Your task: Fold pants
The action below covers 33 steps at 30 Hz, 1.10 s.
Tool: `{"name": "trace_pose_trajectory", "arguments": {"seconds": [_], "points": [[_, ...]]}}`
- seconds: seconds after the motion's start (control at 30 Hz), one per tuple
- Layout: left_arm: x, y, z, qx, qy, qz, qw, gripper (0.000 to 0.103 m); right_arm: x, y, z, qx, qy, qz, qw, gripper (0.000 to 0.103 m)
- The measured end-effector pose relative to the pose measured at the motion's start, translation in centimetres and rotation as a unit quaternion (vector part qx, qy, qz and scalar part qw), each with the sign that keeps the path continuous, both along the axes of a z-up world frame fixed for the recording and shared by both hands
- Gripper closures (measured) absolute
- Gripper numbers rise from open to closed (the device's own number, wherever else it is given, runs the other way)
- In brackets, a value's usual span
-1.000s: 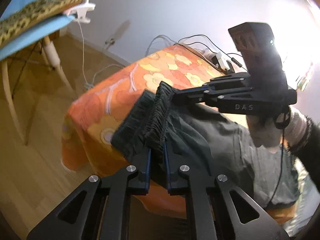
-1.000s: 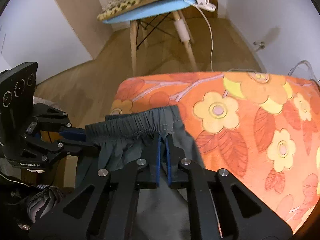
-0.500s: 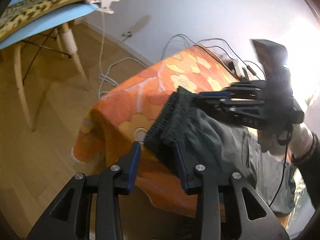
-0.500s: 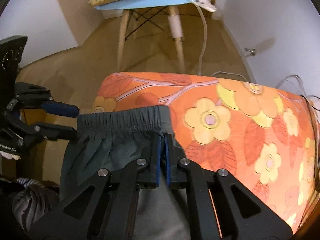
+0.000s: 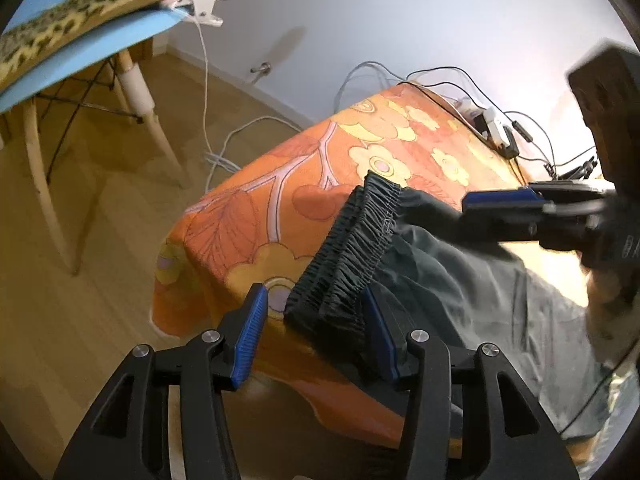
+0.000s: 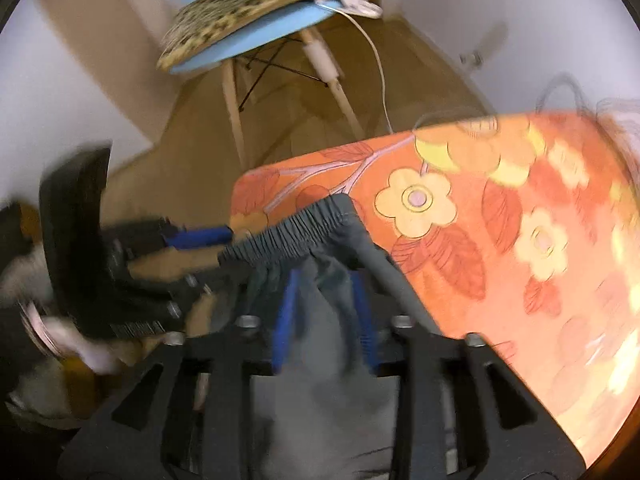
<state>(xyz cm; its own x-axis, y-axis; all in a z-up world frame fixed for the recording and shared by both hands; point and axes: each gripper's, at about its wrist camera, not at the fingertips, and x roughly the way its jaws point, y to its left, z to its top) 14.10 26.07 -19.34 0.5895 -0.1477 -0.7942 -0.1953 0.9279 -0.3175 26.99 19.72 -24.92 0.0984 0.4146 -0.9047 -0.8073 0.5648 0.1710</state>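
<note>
The dark grey pants (image 5: pixel 460 280) lie on the table with the orange flowered cloth (image 5: pixel 256 232). Their gathered waistband (image 5: pixel 348 256) rests near the table's corner. My left gripper (image 5: pixel 314 332) has its jaws opening, and the end of the waistband lies loose between the blue pads (image 5: pixel 250 332). In the right wrist view, which is blurred, my right gripper (image 6: pixel 325 312) is also opening, with pants cloth (image 6: pixel 320 360) between its pads and not pinched. The right gripper (image 5: pixel 468 216) hovers at the waistband's far end, and the left gripper (image 6: pixel 216 248) shows at the left.
A blue chair (image 5: pixel 80 56) with a leopard cushion (image 5: pixel 92 8) and a white clip (image 5: pixel 200 4) stands on the wooden floor (image 5: pixel 100 240) beyond the table corner. Cables and a small white box (image 5: pixel 492 124) lie at the table's far edge by the wall.
Both grippers were shut on the waistband a second ago. The left jaws opened first, then the right, and the waistband now lies slack on the table corner.
</note>
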Motion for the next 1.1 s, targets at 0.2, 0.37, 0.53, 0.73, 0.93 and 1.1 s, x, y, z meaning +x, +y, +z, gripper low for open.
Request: {"name": "trace_pose_trajectory", "arguments": {"seconds": [0.2,0.37,0.53,0.73,0.93,1.1], "points": [[-0.1,-0.8,0.1,0.023,-0.003,0.001,0.9997,0.066,1.5,1.8,-3.1,-0.014,0.077,-0.057,0.995,0.057],[-0.4,-1.5,0.6,0.038,-0.024,0.003,0.999,0.082,2.4,2.2,-4.9,-0.02,0.105,-0.094,0.99,0.057],[-0.6,-2.4,1.5,0.057,-0.043,-0.009,0.9974,0.087,3.2,2.8,-5.1,-0.013,0.145,-0.131,0.981,0.042],[-1.0,-4.2,2.0,0.094,-0.058,-0.036,0.9932,0.089,3.7,4.5,-5.4,-0.045,0.148,-0.147,0.977,0.038],[-1.2,-6.5,2.2,0.123,-0.073,-0.067,0.9875,0.089,2.1,6.7,-5.5,-0.114,0.075,-0.121,0.983,0.043],[-1.6,-5.4,2.4,0.104,-0.076,-0.038,0.9909,0.085,2.7,5.4,-5.2,-0.088,0.077,-0.131,0.984,0.066]]}}
